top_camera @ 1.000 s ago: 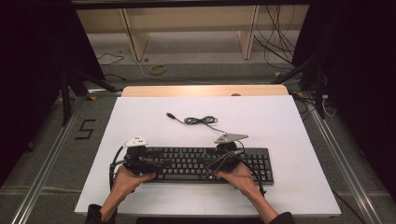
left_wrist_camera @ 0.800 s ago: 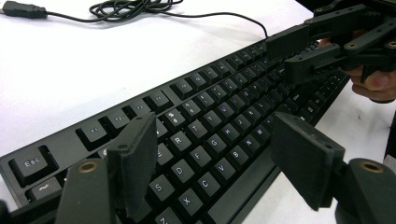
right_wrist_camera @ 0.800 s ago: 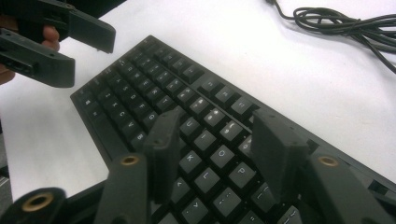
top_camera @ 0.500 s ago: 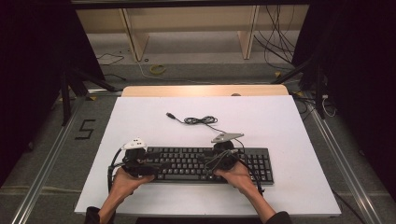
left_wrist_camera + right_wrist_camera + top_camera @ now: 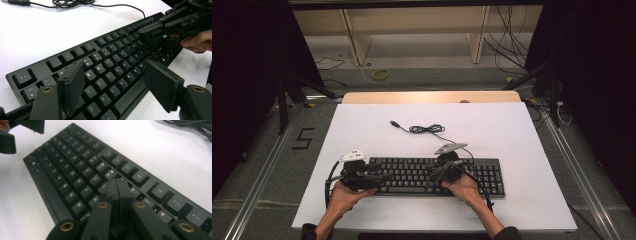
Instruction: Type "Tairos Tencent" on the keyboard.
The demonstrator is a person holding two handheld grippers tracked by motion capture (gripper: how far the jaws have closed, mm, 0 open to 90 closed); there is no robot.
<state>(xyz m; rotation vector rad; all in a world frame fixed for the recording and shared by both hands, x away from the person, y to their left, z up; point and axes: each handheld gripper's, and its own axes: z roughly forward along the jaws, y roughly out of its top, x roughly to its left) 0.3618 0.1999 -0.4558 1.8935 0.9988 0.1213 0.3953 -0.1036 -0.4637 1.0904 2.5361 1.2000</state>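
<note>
A black keyboard (image 5: 412, 175) (image 5: 107, 50) (image 5: 75, 170) lies across the near part of the white table top (image 5: 512, 135). My left gripper (image 5: 384, 176) (image 5: 115, 75) hovers over the keyboard's left end, open, with letter keys showing between its jaws. My right gripper (image 5: 433, 175) (image 5: 117, 185) sits low over the keys right of the middle. Its jaws have just been closing and are now shut with nothing between them. In the left gripper view, the right gripper (image 5: 145, 33) points in from the upper right.
The keyboard's black cable (image 5: 424, 129) (image 5: 75, 2) (image 5: 190, 125) lies coiled on the table behind it, USB plug (image 5: 395, 123) to the left. A wooden board (image 5: 432, 96) borders the table's far edge. Cables and shelving are on the floor beyond.
The right gripper's jaws have come together above the keys. Both hands stay about where they were.
</note>
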